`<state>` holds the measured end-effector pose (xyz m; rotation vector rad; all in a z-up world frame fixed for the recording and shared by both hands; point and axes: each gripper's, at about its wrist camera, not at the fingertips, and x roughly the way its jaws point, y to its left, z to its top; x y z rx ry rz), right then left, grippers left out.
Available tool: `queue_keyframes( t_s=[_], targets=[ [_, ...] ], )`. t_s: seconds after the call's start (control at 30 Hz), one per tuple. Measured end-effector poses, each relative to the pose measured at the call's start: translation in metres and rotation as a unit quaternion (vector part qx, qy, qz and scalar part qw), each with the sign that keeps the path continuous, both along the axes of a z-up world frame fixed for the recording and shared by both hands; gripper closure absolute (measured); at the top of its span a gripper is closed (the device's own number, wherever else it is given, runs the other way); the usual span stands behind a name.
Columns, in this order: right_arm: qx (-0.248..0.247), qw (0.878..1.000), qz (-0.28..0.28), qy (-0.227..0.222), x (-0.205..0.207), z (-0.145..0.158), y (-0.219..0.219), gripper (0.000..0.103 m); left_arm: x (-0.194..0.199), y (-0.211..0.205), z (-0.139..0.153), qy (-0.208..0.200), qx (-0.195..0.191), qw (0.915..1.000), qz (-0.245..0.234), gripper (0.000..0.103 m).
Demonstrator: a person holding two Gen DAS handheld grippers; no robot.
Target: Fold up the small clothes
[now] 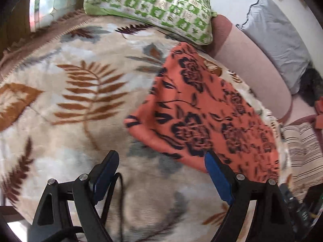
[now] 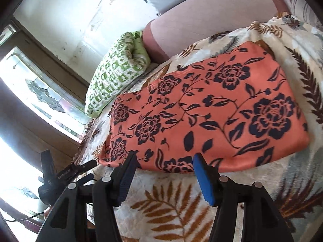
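Note:
An orange cloth with a dark flower print (image 2: 201, 109) lies folded and flat on a leaf-patterned blanket (image 2: 167, 207). My right gripper (image 2: 165, 156) hovers at the cloth's near edge. Its blue pads (image 2: 203, 179) stand apart, pressing on nothing, and the edge lies flat in the gap. In the left wrist view the same cloth (image 1: 201, 109) runs off to the right. My left gripper (image 1: 161, 154) is wide open over the blanket (image 1: 70, 92) by the cloth's lower corner. Its right fingertip (image 1: 212, 161) overlaps the cloth's edge, and nothing is held.
A green-and-white checked pillow (image 1: 153, 8) lies at the head of the blanket, with a pink bolster (image 1: 252, 64) and a grey pillow (image 1: 278, 40) beyond the cloth. A window (image 2: 40, 92) is on the left. A black device with a cable (image 2: 58, 177) sits beside my right gripper.

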<state>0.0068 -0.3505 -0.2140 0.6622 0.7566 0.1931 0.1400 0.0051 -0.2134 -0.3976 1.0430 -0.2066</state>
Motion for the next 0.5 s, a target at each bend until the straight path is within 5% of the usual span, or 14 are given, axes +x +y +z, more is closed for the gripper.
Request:
queue_keyframes(
  t_s=[0.23, 0.47, 0.5],
  targets=[
    [-0.002, 1.000, -0.009, -0.017, 0.008, 0.001, -0.010, 0.041, 0.031, -0.017, -0.023, 0.031, -0.098, 0.9946, 0.009, 0.019],
    [-0.011, 1.000, -0.011, -0.018, 0.028, 0.000, -0.021, 0.041, 0.044, -0.023, -0.037, 0.008, -0.089, 0.9953, 0.038, 0.078],
    [-0.020, 1.000, -0.010, -0.018, 0.031, 0.000, -0.020, 0.041, 0.046, -0.022, -0.040, 0.009, -0.094, 0.9947, 0.042, 0.078]
  ],
)
